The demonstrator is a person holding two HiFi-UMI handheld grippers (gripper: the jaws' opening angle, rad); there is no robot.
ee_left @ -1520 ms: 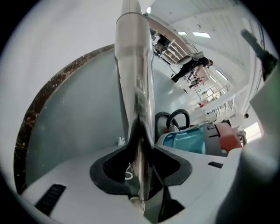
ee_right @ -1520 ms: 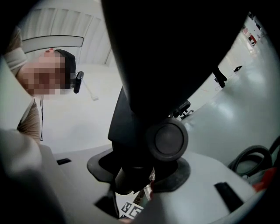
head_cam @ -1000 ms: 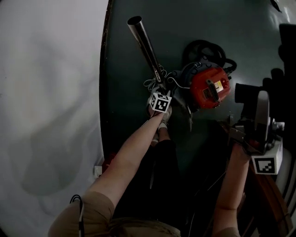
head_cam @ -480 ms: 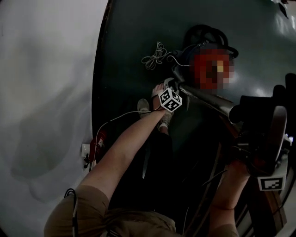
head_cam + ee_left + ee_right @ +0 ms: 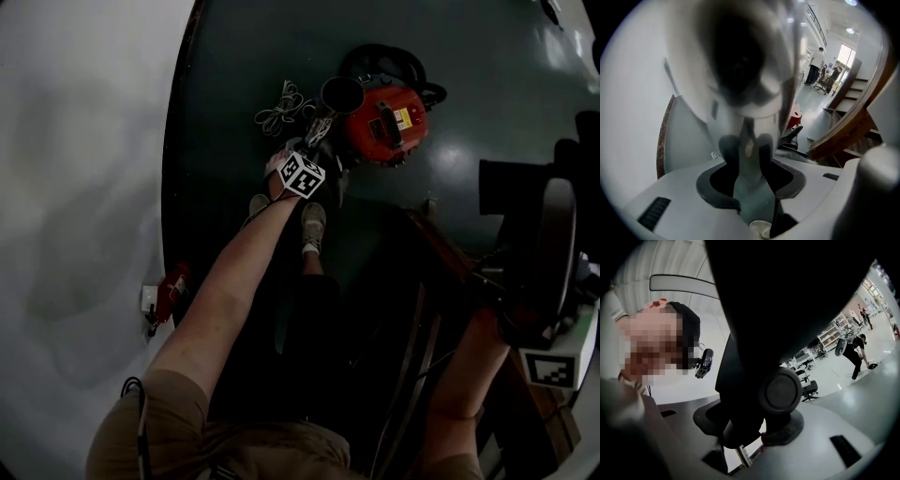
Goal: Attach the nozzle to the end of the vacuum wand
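While the left claw (image 5: pixel 749 143) grips the wand (image 5: pixel 736 70), right claw's (image 5: pixel 751 422) nozzle (image 5: pixel 797 301) looms dark

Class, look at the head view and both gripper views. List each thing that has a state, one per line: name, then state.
left gripper: shut on the vacuum wand
vacuum wand: held, open end tilted up, no nozzle on it
right gripper: shut on the nozzle
nozzle: held off the floor, apart from the wand
vacuum body: resting on the floor
cable: loosely bundled on the floor
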